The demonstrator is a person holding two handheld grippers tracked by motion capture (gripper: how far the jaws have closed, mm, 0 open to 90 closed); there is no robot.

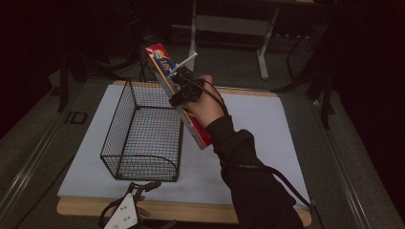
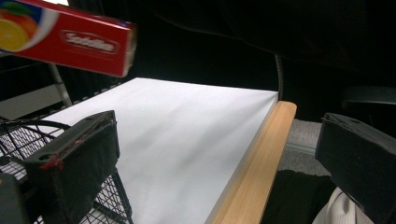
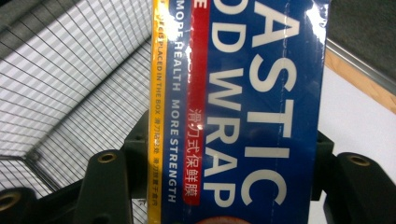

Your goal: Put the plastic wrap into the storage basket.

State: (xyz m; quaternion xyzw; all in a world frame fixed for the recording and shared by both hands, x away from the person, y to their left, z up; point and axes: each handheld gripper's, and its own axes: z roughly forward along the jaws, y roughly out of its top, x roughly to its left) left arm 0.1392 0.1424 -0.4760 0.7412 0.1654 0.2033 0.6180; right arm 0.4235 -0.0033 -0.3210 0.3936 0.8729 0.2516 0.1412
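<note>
A long red and blue plastic wrap box [image 1: 179, 98] hangs tilted in the air just right of a black wire basket [image 1: 143, 133]. My right gripper [image 1: 180, 88] is shut on the box near its middle. In the right gripper view the box [image 3: 243, 107] stands between the jaws, with the basket's mesh [image 3: 70, 84] behind it at left. My left gripper [image 1: 138, 188] rests at the table's front edge, its jaws wide open with nothing between them [image 2: 219, 154]. In the left gripper view one end of the box [image 2: 70, 39] shows at upper left above the basket's corner [image 2: 28, 135].
A white board [image 1: 248, 119] covers a wooden tabletop [image 1: 191, 212] whose front rim shows. A desk frame [image 1: 262, 43] stands on the floor beyond the table. A cable [image 1: 282, 179] trails over the person's dark sleeve.
</note>
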